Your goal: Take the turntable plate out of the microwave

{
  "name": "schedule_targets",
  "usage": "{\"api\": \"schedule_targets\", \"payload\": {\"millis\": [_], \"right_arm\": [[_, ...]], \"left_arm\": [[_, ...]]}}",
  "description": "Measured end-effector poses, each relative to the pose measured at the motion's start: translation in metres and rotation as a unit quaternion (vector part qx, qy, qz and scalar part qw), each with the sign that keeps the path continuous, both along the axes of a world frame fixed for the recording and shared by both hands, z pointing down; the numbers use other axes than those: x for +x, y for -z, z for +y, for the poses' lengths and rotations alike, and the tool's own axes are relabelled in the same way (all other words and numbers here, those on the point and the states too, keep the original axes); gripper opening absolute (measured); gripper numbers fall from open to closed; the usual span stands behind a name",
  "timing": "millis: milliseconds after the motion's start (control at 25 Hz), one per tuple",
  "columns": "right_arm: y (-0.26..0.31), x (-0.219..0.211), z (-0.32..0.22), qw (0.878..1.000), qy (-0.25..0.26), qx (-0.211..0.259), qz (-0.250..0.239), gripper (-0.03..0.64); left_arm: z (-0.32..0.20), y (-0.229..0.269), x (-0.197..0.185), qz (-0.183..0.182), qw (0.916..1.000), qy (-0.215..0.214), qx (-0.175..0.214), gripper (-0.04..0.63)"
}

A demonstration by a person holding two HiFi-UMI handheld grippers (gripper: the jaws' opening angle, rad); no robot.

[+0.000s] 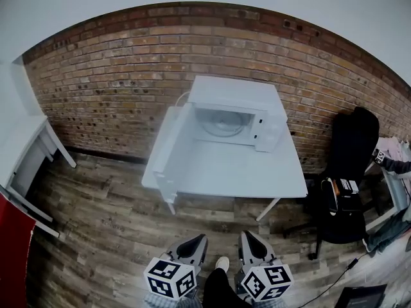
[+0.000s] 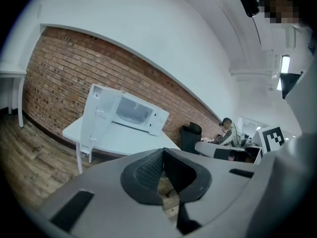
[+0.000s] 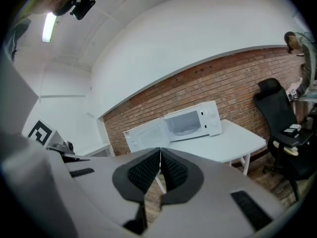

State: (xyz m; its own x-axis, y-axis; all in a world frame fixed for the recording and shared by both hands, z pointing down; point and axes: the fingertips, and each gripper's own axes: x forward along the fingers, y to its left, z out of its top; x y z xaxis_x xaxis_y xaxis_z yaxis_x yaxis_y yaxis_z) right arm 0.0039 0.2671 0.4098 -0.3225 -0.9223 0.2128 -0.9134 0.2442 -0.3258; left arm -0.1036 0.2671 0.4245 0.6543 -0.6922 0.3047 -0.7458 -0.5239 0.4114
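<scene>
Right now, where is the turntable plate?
In the head view, the turntable plate lies inside the open microwave, on the white table near the brick wall, to the right of the swung-out door.

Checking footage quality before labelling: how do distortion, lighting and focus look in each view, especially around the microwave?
Head view: strong fisheye bows the brick wall; microwave evenly lit and sharp. Left gripper view: dark corners, tilted scene, left gripper soft up close. Right gripper view: ceiling lamp glares; microwave crisp.
</scene>
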Motion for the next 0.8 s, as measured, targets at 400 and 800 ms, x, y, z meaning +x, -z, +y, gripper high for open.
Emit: {"api": "schedule_targets", "payload": {"millis": [400, 800], "right_arm": [[-0.003, 0.049, -0.142, 0.999, 0.047, -0.008, 0.002, 0.018], [-0.016, 0.065, -0.204, 0.997, 0.072, -0.035, -0.001, 0.018]], "left_arm": [[-0.131, 0.005, 0.063, -0.001, 0.9999, 0.012, -0.001, 0.009], [-0.197, 0.003, 0.084, 0.016, 0.9991, 0.038, -0.016, 0.009]]}}
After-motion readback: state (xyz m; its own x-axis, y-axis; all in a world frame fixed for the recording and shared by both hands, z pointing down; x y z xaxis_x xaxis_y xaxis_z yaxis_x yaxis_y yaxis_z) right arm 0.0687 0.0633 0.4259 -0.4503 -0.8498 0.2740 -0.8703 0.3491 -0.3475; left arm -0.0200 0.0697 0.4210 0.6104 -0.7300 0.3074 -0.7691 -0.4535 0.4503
